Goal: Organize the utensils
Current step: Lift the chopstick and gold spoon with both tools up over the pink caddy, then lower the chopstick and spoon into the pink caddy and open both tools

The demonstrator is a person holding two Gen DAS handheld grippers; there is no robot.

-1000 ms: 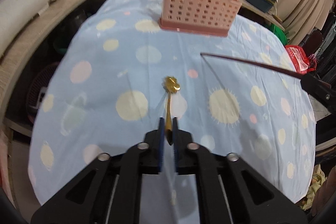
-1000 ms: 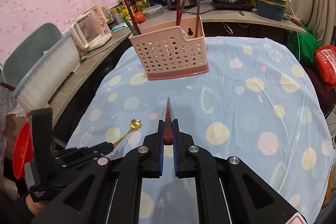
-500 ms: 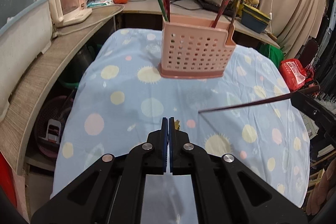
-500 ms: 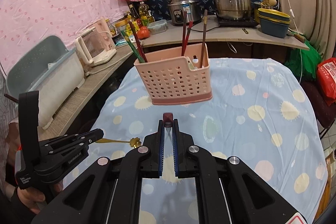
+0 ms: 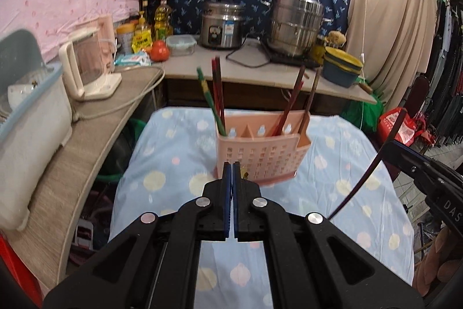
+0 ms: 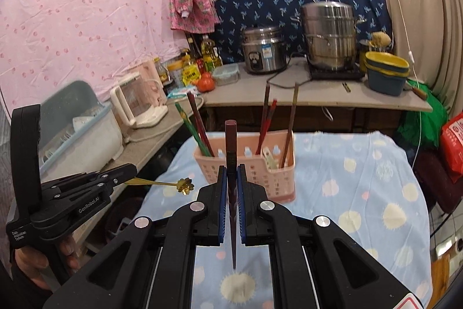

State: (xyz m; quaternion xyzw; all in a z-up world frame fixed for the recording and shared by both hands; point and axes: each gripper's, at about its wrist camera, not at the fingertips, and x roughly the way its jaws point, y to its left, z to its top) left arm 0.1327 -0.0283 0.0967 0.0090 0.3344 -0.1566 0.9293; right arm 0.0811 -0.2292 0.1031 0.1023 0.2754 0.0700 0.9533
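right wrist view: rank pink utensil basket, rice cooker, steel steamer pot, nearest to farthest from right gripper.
From the right gripper, shut on a dark chopstick:
1. Pink utensil basket, on the table just ahead.
2. Rice cooker and steel steamer pot, both on the back counter, cooker left, pot right; too close to call.

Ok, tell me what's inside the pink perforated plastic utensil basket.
Pink perforated plastic utensil basket: green and dark red chopsticks in its left compartment, reddish-brown chopsticks on the right. The walls hide their lower ends and the floor.
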